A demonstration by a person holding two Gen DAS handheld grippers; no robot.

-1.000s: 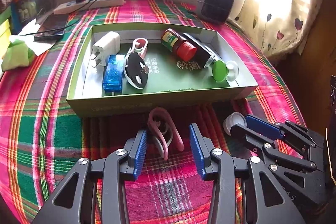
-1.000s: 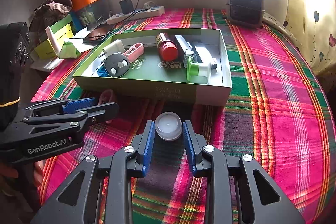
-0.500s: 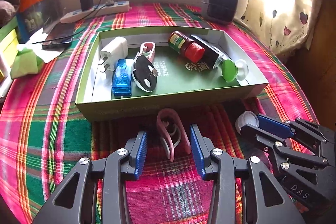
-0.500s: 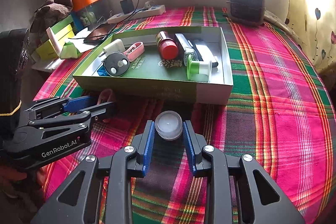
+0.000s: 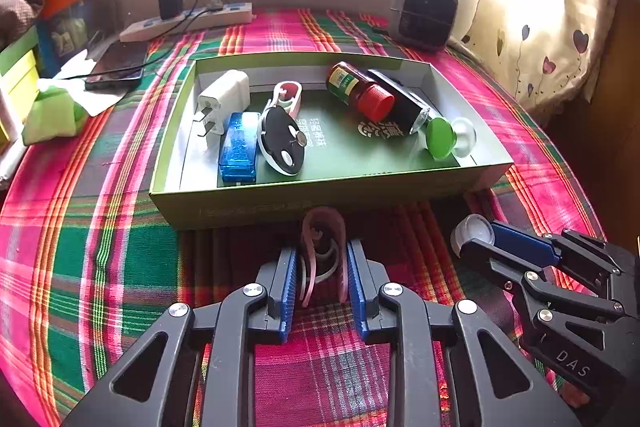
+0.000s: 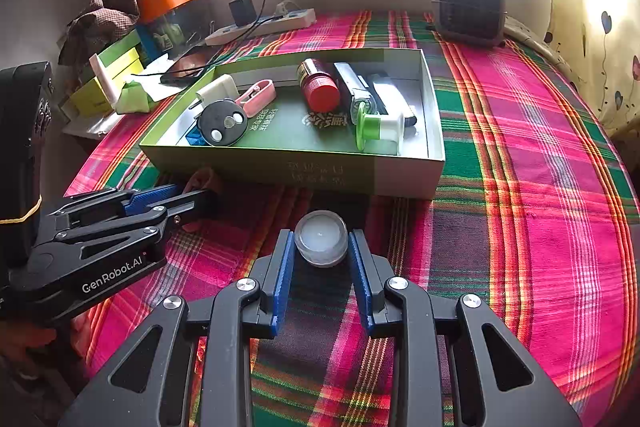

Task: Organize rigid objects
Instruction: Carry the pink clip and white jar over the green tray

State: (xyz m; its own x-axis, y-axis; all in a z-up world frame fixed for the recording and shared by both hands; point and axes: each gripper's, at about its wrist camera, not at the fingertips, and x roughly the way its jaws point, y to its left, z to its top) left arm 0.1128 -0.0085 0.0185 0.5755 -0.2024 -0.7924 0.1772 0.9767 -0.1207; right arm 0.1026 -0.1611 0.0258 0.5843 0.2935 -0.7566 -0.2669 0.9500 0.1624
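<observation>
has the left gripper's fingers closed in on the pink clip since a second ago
Yes. The left gripper has just been closing: its fingers now press both sides of the pink clip, which lies just before the green tray.

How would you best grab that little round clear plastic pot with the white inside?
Across its round side wall, from above and the near side. The small clear pot stands upright on the plaid cloth, its wall exposed; the right gripper pinches it just so.
</observation>
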